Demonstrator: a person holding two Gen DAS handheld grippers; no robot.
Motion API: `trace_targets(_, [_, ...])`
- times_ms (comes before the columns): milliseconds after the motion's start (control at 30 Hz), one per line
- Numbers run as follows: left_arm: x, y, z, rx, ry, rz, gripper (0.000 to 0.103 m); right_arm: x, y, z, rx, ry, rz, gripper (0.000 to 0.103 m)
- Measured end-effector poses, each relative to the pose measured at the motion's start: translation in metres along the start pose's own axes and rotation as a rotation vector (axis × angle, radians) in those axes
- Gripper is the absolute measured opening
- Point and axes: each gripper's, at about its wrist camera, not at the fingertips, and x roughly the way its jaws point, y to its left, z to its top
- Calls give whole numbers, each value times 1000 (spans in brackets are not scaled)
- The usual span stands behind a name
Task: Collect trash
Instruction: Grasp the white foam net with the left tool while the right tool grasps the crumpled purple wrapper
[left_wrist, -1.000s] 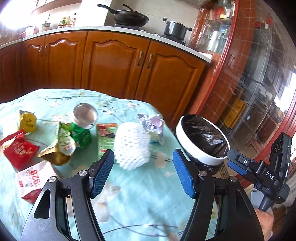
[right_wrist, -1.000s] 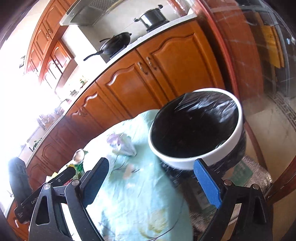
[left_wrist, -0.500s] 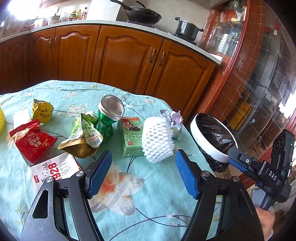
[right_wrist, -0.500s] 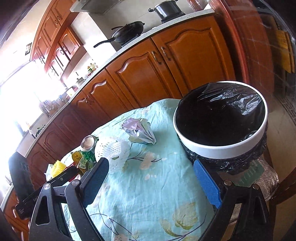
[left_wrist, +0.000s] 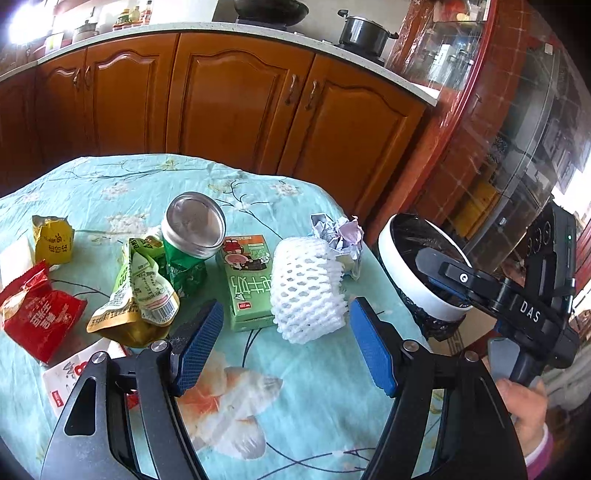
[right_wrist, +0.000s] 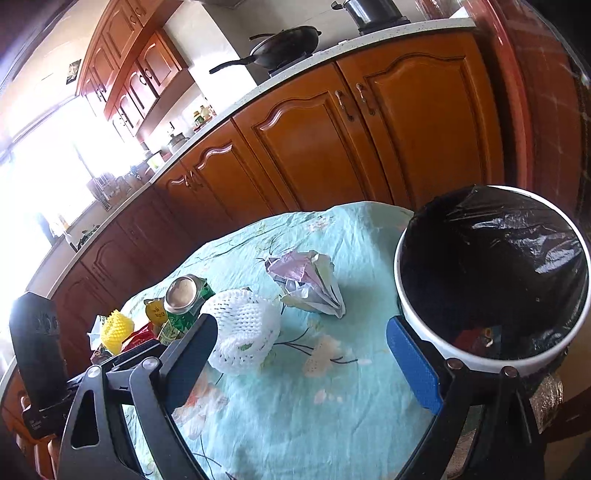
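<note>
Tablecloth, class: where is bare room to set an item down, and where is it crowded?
Free: the near tablecloth in front of the foam net, and the far strip toward the cabinets. Crowded: the middle row from red packet through can and green carton to crumpled wrapper.

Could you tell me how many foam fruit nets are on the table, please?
2. A white foam mesh net lies beside the green rectangular carton; a yellow foam net sits at the far end. Others may be hidden.

Left tool (left_wrist: 284, 339) and right tool (right_wrist: 299, 354) both tilted downward, jaws wide apart, nothing between them.
</note>
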Motion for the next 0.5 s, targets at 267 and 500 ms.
trace_targets(267, [28, -2, 13, 24, 33, 39, 59, 58, -8, 21, -22, 108, -6, 69])
trace_targets(500, [41, -3, 12, 43, 71, 14, 19, 84, -10, 23, -46, 135, -48, 51])
